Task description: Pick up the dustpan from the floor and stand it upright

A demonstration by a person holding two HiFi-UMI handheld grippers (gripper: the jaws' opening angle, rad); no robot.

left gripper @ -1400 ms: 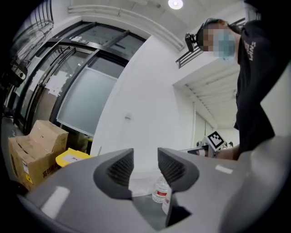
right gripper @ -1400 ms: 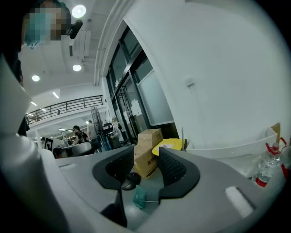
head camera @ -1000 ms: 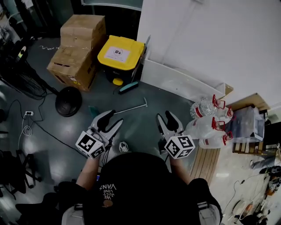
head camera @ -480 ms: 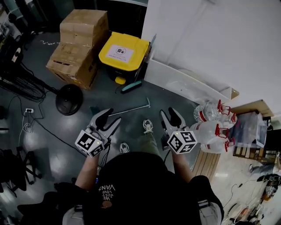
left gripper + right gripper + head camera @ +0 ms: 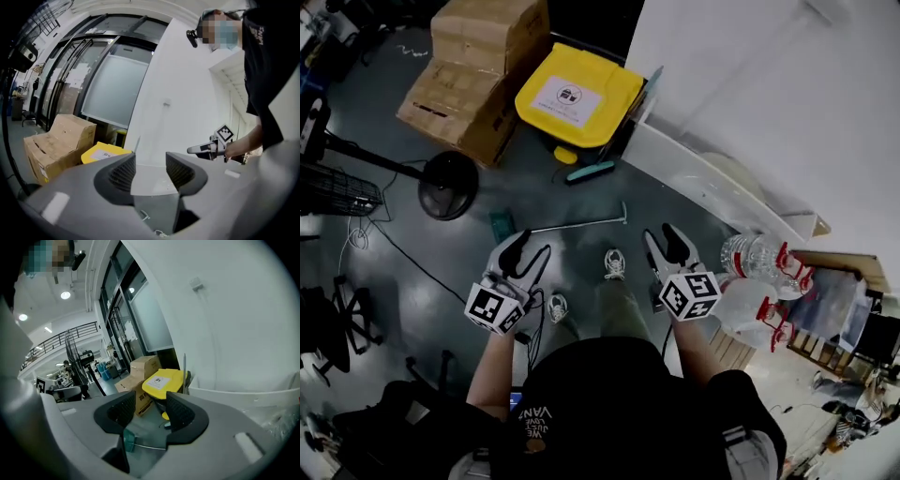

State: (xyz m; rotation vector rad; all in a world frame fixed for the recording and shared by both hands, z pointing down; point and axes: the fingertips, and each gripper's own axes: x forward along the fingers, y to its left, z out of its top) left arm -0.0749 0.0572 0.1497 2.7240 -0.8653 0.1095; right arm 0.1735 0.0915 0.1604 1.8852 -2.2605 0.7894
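Task not started. Dustpan (image 5: 502,225) lies flat on the floor (image 5: 450,272), untouched, just ahead of both grippers. Left gripper (image 5: 532,246) and right gripper (image 5: 661,234): jaws wide apart, nothing between them. Remaining: reach down, grasp, stand it upright.

The dustpan (image 5: 501,226) lay flat on the floor (image 5: 581,199), just ahead of the left gripper (image 5: 528,251), with its handle reaching right toward the right gripper (image 5: 662,236). Behind it stood a bin (image 5: 578,98), with cardboard boxes (image 5: 478,75) to the bin's left. Water bottles (image 5: 750,255) lay at the right.
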